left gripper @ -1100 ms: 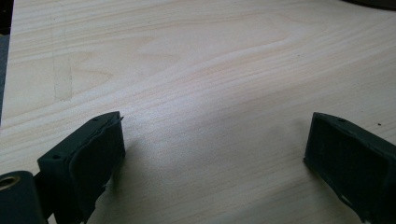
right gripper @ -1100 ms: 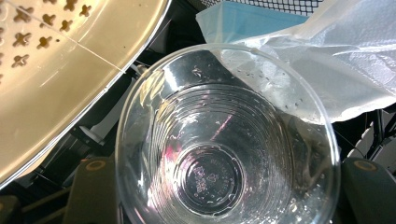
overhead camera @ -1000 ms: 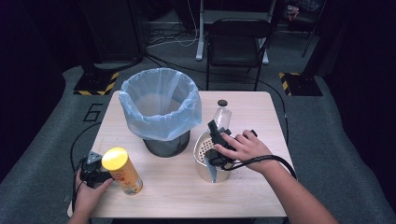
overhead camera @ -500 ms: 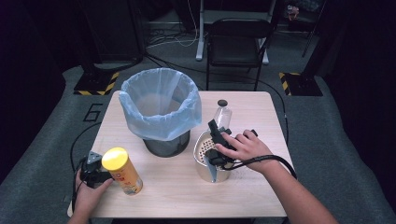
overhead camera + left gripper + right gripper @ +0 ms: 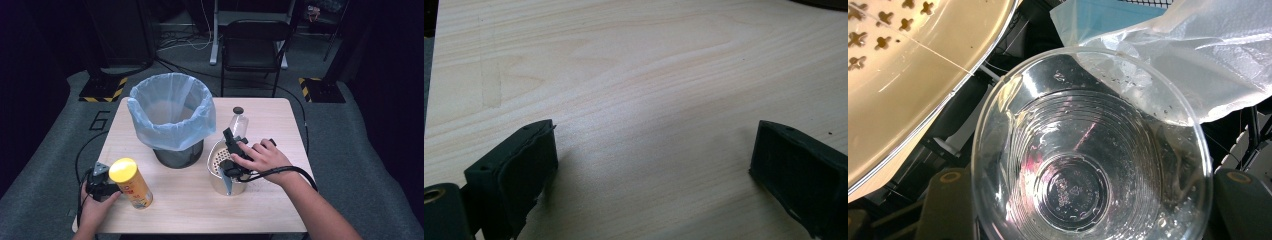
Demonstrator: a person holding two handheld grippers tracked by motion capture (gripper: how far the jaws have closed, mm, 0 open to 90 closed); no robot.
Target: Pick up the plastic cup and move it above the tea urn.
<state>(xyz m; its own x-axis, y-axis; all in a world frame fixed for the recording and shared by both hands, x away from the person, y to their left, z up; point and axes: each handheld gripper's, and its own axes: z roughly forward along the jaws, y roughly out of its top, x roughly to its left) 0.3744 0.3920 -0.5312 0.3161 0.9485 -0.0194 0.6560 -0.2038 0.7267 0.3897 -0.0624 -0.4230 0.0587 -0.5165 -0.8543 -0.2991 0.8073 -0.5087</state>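
Right gripper [image 5: 231, 150] sits over the beige strainer [image 5: 216, 159], jaws flanking a clear cup [image 5: 1088, 150]; the right gripper view looks straight down the cup's mouth to its base, so the cup's axis runs along the gripper's. Jaw tips are hidden behind the cup wall, so it looks clamped on the cup, but contact itself isn't visible. Cup is empty apart from droplets on the wall. The bag-lined bin [image 5: 172, 117] is just beside the strainer, on the left of the gripper in the high view; its plastic liner [image 5: 1198, 55] hangs right past the cup rim, so any tip or drop goes that short way, and the right hand is clearly the nearer one. Nothing visible in the bin. A clear bottle [image 5: 239, 122] with a dark cap stands just behind the strainer. Left gripper [image 5: 97, 182] rests at the table's [image 5: 270, 210] near left corner, jaws wide apart over bare wood, holding nothing, a yellow-lidded can [image 5: 131, 183] upright just beside it.
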